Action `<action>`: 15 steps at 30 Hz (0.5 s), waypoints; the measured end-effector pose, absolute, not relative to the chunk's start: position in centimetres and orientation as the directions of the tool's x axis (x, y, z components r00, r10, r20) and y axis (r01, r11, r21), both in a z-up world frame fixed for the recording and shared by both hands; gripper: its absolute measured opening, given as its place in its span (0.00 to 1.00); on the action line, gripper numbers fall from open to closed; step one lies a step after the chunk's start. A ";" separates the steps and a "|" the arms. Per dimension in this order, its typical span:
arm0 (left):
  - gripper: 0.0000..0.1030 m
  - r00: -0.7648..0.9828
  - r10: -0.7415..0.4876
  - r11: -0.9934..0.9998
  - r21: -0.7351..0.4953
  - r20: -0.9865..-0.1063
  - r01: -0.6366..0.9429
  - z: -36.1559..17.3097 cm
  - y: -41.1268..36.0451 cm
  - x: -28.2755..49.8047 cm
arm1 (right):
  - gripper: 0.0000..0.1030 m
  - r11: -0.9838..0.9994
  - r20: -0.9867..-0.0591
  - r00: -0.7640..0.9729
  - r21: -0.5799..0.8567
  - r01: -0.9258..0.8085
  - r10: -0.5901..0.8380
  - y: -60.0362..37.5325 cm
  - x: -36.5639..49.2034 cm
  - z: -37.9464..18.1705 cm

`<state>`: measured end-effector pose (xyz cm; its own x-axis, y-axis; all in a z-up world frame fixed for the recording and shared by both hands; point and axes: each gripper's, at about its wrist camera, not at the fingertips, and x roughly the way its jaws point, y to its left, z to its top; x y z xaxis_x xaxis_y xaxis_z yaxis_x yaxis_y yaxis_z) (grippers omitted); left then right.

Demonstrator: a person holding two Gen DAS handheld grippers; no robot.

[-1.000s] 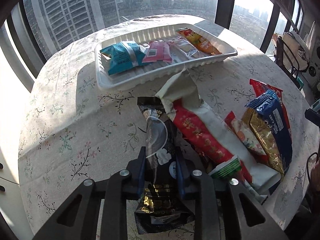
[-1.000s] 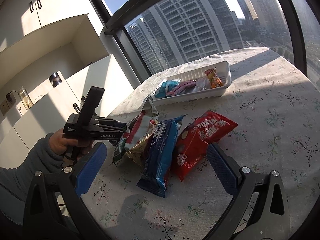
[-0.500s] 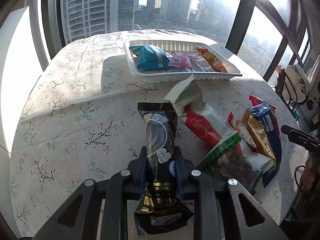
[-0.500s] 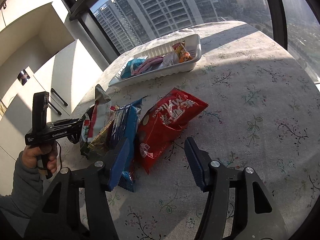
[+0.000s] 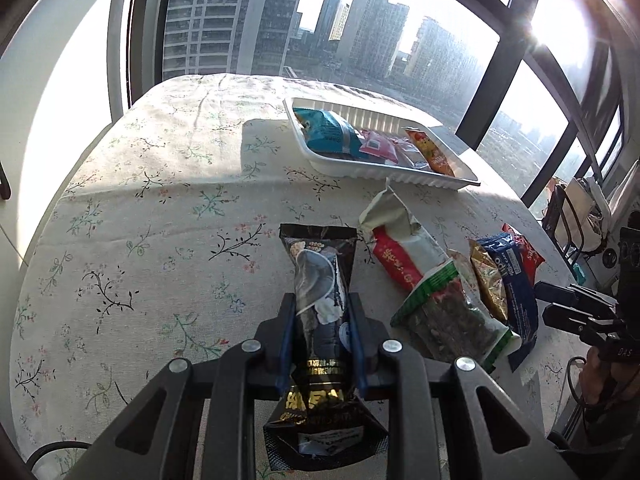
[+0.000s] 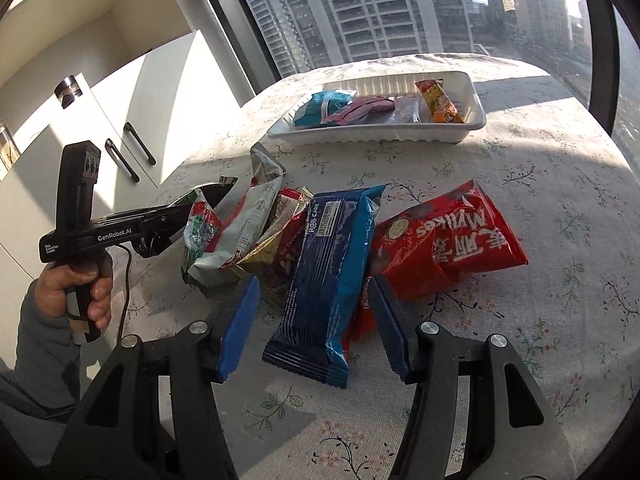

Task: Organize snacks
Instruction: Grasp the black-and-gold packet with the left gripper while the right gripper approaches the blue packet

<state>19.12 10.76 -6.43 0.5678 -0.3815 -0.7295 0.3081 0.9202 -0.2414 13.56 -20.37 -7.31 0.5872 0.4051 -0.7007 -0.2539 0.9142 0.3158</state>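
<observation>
Between the blue pads of my left gripper point(image 5: 322, 334) a black snack packet point(image 5: 322, 280) is clamped, its printed end sticking forward above the flowered tablecloth point(image 5: 160, 208) and its crimped tail hanging back under the frame. In front of my right gripper point(image 6: 316, 322) a blue roll-cake packet point(image 6: 332, 264) lies lengthwise between the two fingers; the pads stand apart on either side of it, and I cannot tell for certain whether they touch its edges. Just right of it, partly under it, lies a red chip bag point(image 6: 444, 244). To the left of the blue packet sits a loose pile: a gold-foil packet point(image 6: 260, 252), then a white, red and green bag point(image 6: 236, 224) with its torn top standing up. In the right wrist view my left hand point(image 6: 72, 288) grips the handle of the left gripper beside that pile, grey sleeve showing. Farther off, well apart from the pile, a white ribbed tray point(image 6: 472, 96) rests on the cloth near the window side of the table. Inside it lie a teal packet point(image 6: 324, 108), a pink packet point(image 6: 360, 110), a clear wrapper point(image 6: 406, 110) and an orange packet point(image 6: 438, 102), side by side. Beyond the tray, the window point(image 5: 360, 28) shows tall buildings.
</observation>
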 end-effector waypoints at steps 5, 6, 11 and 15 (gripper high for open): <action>0.24 0.578 -0.406 0.912 -0.269 -0.708 0.311 -6.3 11.2 18.3 | 0.53 0.912 -0.700 0.586 0.301 -0.278 0.409 -19.2 13.5 -6.5; 0.24 0.578 -0.412 0.909 -0.274 -0.705 0.313 -6.3 11.2 18.2 | 0.53 0.916 -0.705 0.586 0.289 -0.277 0.400 -19.0 13.6 -6.5; 0.24 0.574 -0.428 0.901 -0.286 -0.698 0.325 -6.5 11.1 17.8 | 0.53 0.945 -0.780 0.534 0.254 -0.205 0.325 -19.3 14.8 -8.0; 0.24 0.575 -0.433 0.900 -0.295 -0.694 0.322 -6.6 11.3 17.6 | 0.53 0.941 -0.779 0.531 0.243 -0.237 0.335 -18.5 14.9 -8.0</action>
